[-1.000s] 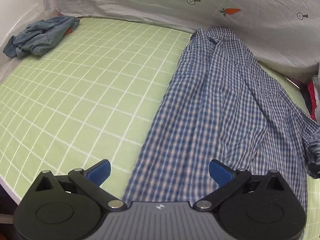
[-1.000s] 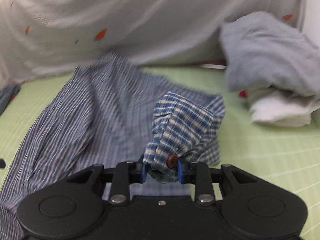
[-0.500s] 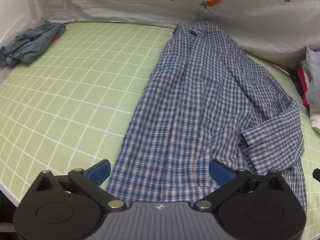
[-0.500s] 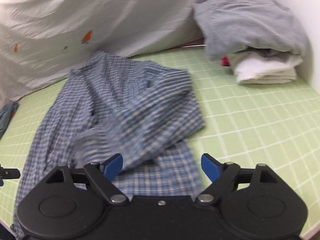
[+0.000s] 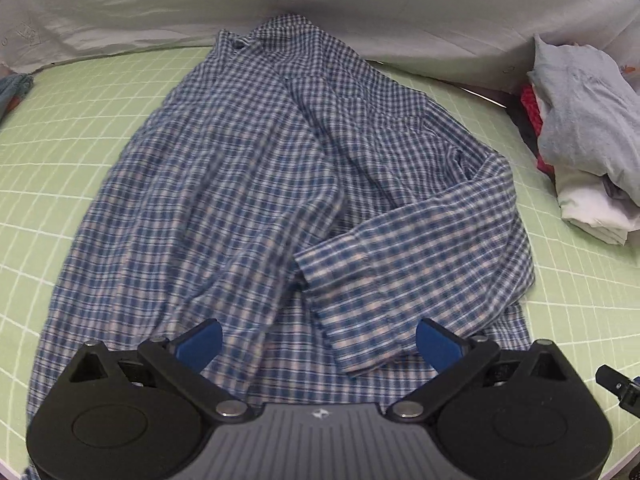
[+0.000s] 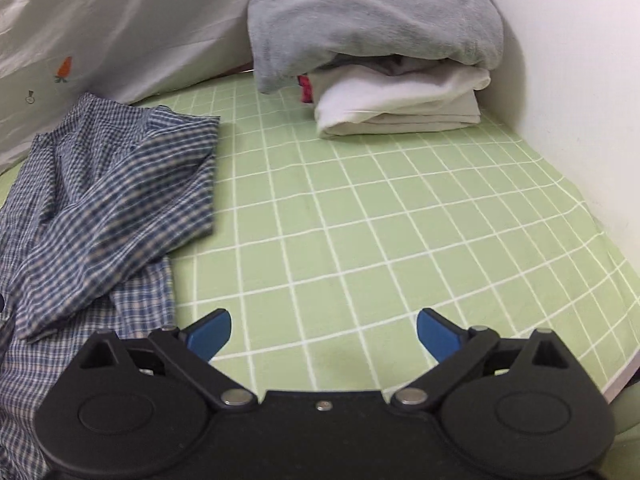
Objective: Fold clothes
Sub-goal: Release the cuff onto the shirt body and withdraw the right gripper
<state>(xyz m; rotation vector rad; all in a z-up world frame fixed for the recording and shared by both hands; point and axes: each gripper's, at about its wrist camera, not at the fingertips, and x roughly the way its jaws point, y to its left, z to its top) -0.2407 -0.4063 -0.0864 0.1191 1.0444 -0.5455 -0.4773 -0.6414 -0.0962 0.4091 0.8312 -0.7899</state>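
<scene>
While both my grippers hang over the green checked sheet (image 6: 360,220), the shirt (image 5: 248,184) lies almost wholly under and ahead of my left gripper (image 5: 318,340), w/ its collar at the far end by the white carrot-print cover (image 5: 360,12) and its hem just below my left fingers. So its long axis runs straight away from me, in line w/ the way the left gripper points. One sleeve (image 5: 404,280) is folded across the body, cuff end lying between the left fingers but not touched by them.

Left gripper: jaws spread wide, nothing pinched, blue pads clear of the cloth.

Right gripper (image 6: 324,332): jaws are opening, nearly full spread, w/ only bare sheet between them. From the right wrist view the shirt sits off to the left of that gripper, its near edge just beside the left pad; nothing is held.

Judgement: the folded sleeve side looks done, so next comes prob. the opposite side or the hem-to-collar fold. For the hem, the left is plainly nearer; the right would have to shift leftward before it can take the other hem corner. Since the axis points away from me, a lengthwise fold means lifting the near edge and carrying it forward toward the collar.

Stack of folded clothes (image 6: 392,80) sits well ahead of the right gripper, near the wall, well apart from the shirt.
</scene>
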